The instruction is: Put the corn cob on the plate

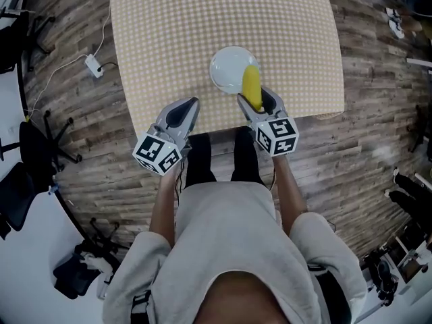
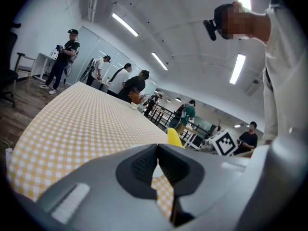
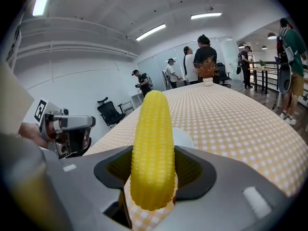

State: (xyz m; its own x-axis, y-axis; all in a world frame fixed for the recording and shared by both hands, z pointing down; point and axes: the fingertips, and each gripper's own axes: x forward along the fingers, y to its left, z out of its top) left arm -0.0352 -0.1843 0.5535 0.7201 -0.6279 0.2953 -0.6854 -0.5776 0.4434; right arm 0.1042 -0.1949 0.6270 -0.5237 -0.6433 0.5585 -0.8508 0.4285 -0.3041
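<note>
A yellow corn cob (image 1: 251,85) is clamped between the jaws of my right gripper (image 1: 255,97), with its tip pointing away from me. In the head view its far end hangs over the near right part of the white plate (image 1: 226,69) on the checkered table. In the right gripper view the corn cob (image 3: 153,148) stands up between the pads, and the plate (image 3: 186,137) shows just behind it. My left gripper (image 1: 194,102) hovers at the table's near edge, left of the plate. It is shut with nothing in it (image 2: 157,148).
The checkered tablecloth (image 1: 202,19) ends at the near edge right below both grippers. A small vase of dried flowers (image 3: 207,71) stands at the table's far end. Several people stand beyond the table. A power strip (image 1: 94,66) lies on the wooden floor at the left.
</note>
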